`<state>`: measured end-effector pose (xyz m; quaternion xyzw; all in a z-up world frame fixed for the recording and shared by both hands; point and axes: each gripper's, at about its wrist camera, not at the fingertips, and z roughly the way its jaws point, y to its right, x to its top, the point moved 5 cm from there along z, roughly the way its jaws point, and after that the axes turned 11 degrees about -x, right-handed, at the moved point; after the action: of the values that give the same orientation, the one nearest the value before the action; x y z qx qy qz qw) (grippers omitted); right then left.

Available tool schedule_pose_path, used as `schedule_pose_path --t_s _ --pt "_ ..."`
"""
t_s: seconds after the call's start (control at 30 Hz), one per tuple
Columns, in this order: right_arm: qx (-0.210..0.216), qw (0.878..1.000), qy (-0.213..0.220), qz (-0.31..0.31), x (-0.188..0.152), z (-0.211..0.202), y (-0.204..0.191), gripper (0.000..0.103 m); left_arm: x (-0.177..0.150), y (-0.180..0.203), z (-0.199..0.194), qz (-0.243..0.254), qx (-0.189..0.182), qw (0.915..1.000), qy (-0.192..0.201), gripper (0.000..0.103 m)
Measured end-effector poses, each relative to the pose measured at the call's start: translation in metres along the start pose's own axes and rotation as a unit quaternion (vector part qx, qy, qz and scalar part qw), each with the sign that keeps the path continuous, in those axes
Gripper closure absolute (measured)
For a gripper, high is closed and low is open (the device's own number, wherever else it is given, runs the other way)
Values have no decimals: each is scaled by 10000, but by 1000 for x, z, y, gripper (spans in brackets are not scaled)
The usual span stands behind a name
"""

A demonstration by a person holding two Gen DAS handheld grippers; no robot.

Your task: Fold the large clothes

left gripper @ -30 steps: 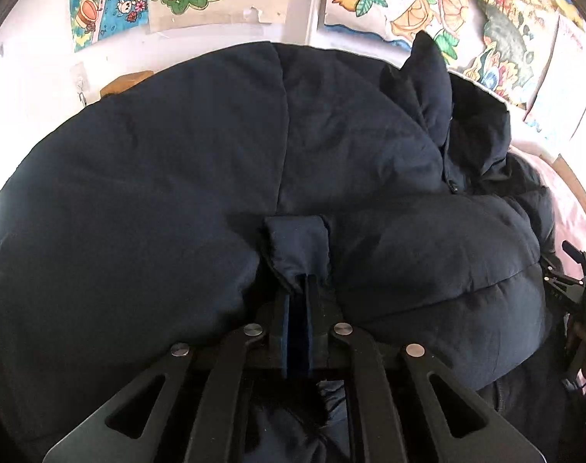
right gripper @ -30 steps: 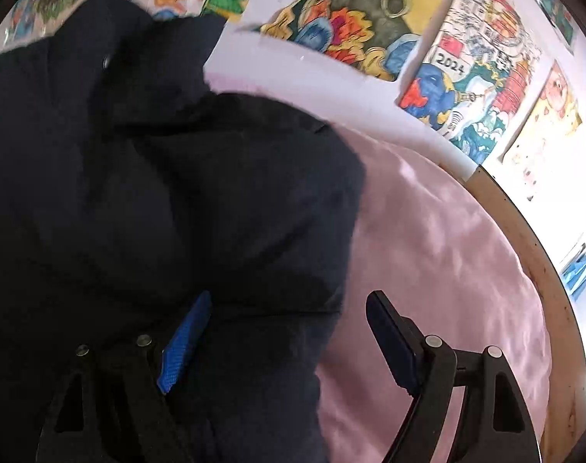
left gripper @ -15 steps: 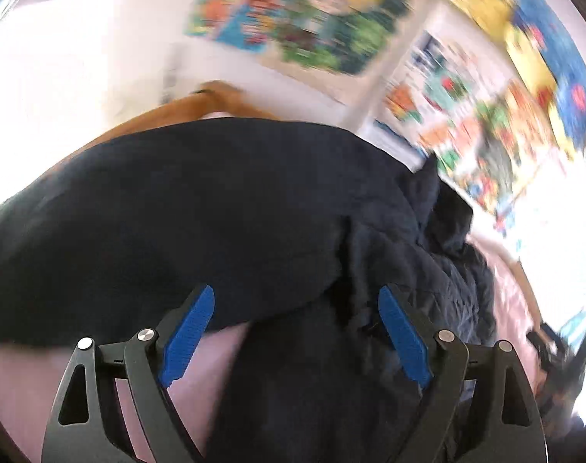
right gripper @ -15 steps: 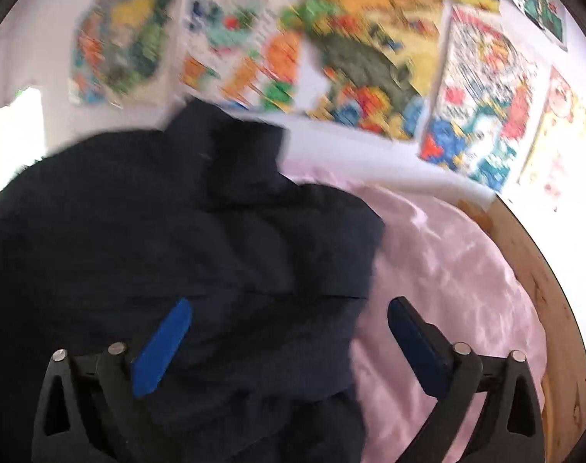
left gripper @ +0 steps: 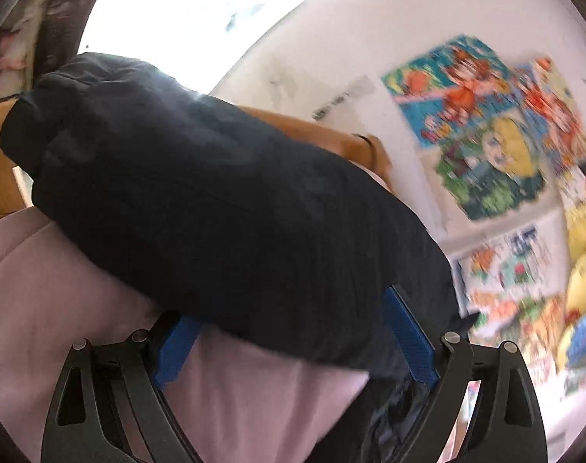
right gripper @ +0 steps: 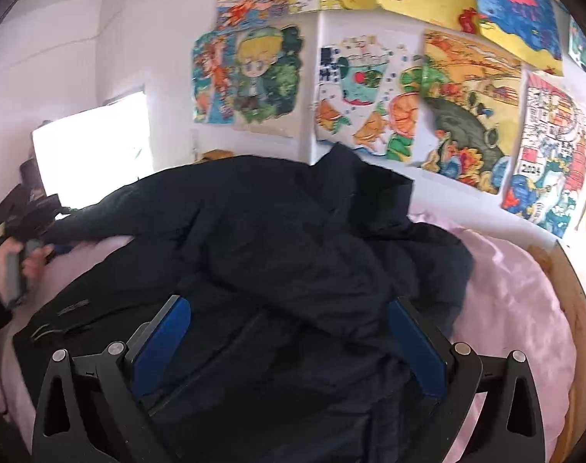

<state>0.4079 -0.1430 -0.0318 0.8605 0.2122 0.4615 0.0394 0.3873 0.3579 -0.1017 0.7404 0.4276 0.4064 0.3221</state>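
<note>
A dark navy padded jacket [left gripper: 223,200] lies in a heap on a pink bedsheet [left gripper: 61,308]. My left gripper [left gripper: 289,308] is at the jacket's near edge, its jaws opening. The bulging fabric sits between the blue pads [left gripper: 408,332] without being pinched. In the right wrist view the whole jacket [right gripper: 273,239] spreads across the bed, collar standing up at the back. My right gripper [right gripper: 287,305] hovers over its near part, open wide, gripping nothing. A hand [right gripper: 19,266] with the left gripper shows at the jacket's left end.
Colourful drawings [right gripper: 447,108] cover the white wall behind the bed. A wooden bed frame [right gripper: 578,308] curves along the right, and its headboard [left gripper: 323,135] rises behind the jacket. A bright window [right gripper: 92,154] is at the left. Bare pink sheet [right gripper: 516,301] lies to the jacket's right.
My left gripper let go of the fabric fold it was pinching, opened, rolled and swung to the jacket's left end. My right gripper opened wider and pulled up and back.
</note>
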Motion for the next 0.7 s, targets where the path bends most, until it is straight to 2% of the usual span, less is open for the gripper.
schedule_pose_path --t_s 0.07,0.1,0.13,0.17,0.2,0.23,0.3,0.4,0.53,0.63,0.67,0.7 --pt "-6 10000 -31 -36 -1 1 -2 0 4 -2 2 -216 132 9994 233 17" --pt "-31 10000 -28 -53 -2 1 -4 0 6 -4 2 -248 182 9990 324 26" --pt "-41 10000 -26 -60 -4 0 -4 0 7 -4 0 -288 374 9977 477 45" --pt "-35 10000 -36 -67 -4 1 -5 0 10 -7 -2 -330 528 9964 576 56" --pt "-25 10000 -48 -67 -5 2 -5 0 11 -10 -3 -366 623 9951 671 73" --pt "-31 10000 -64 -62 -7 2 -5 0 11 -12 -7 -351 657 9942 781 83" --pt "-55 9999 -122 -40 -9 4 -3 0 12 -5 -10 -160 762 9923 968 90" --pt "-75 9998 -145 58 -10 5 2 0 14 31 -15 574 878 9862 1278 96" --pt "-203 9995 -103 206 -7 3 14 0 8 103 -27 1848 682 9669 1621 98" --pt "-319 9987 -32 406 -2 -1 30 0 -7 167 -28 2915 416 9413 1653 98" --pt "-358 9981 -17 499 -1 -2 36 0 -14 188 -26 3266 351 9304 1628 98" --pt "-390 9975 -6 590 0 -3 43 0 -26 212 -26 3687 243 9155 1595 98"
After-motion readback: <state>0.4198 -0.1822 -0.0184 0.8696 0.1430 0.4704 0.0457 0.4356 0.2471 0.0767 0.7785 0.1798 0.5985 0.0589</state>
